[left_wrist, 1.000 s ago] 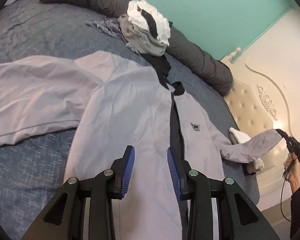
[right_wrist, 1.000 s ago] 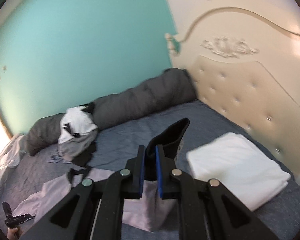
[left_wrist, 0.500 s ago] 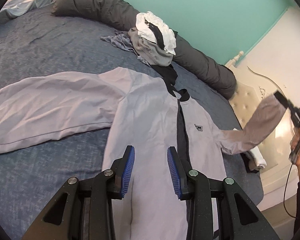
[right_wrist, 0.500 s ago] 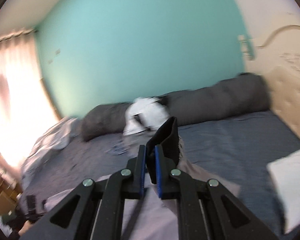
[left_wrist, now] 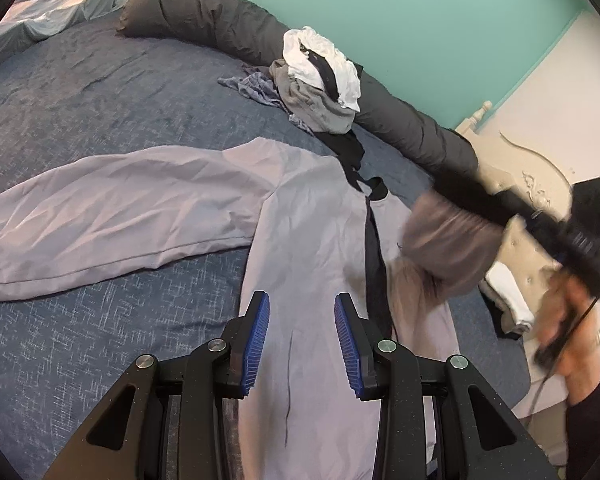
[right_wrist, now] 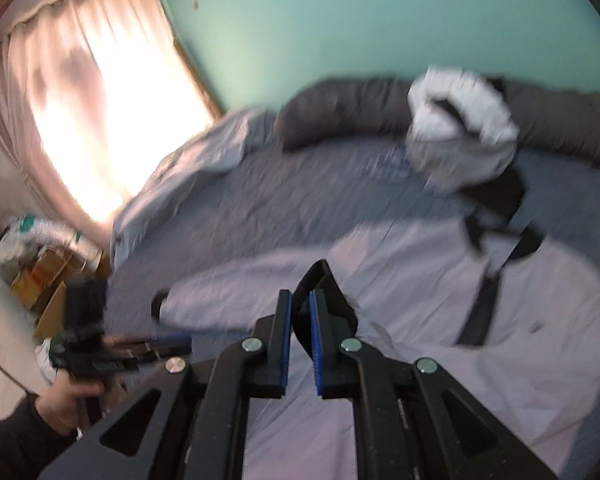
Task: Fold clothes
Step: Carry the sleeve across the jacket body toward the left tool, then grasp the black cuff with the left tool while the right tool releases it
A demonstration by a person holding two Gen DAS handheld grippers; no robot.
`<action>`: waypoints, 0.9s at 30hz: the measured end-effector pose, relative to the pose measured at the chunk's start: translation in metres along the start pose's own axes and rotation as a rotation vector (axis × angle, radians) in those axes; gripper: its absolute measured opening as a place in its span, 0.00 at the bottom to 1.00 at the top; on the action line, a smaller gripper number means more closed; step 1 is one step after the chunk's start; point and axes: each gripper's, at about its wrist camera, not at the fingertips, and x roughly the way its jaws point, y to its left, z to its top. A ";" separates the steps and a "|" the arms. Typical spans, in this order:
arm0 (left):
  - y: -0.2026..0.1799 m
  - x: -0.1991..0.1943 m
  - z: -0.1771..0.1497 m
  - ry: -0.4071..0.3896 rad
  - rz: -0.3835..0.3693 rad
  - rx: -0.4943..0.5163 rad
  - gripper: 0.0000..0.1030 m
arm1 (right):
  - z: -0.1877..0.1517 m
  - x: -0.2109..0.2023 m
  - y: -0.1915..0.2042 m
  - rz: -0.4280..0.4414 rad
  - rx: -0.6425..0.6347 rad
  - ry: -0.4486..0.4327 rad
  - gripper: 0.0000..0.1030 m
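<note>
1. Jacket (left_wrist: 312, 248) lies face up on the blue bed (left_wrist: 100, 120), zip running from twelve to six o'clock in my left view, the far sleeve (left_wrist: 112, 208) stretched flat toward nine o'clock.
2. My right gripper (right_wrist: 300, 308) is clamped nearly closed on the black cuff (right_wrist: 324, 280) of the near sleeve (left_wrist: 444, 240), which hangs bunched in the air at about three o'clock over the chest.
3. My left gripper (left_wrist: 300, 328) hovers above the hem with its jaws wide apart, holding nothing.
4. Risk one: only the tip of the cuff sits between the pads, so I judge a quick swing could pull it free and drop the sleeve in a heap.
5. Risk two: the sleeve is gathered, not taut; laid down like that it would fold with creases or land skewed across the zip.
6. Risk three: nothing pins the body, so tugging the sleeve may drag the whole jacket toward nine o'clock.
7. Against a second ago: the sleeve was then stretched out low toward four o'clock near the headboard (left_wrist: 532, 184); now it is raised and carried inward over the jacket.
8. My right view has swung from the headboard to the window (right_wrist: 100, 100), heavily blurred, while the left gripper has barely shifted.
9. Clothes pile (left_wrist: 320, 80) at twelve o'clock is unchanged.
</note>
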 end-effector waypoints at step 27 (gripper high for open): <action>-0.016 0.100 -0.034 0.219 0.038 0.086 0.36 | -0.116 -0.028 -0.094 -0.049 0.259 0.068 0.55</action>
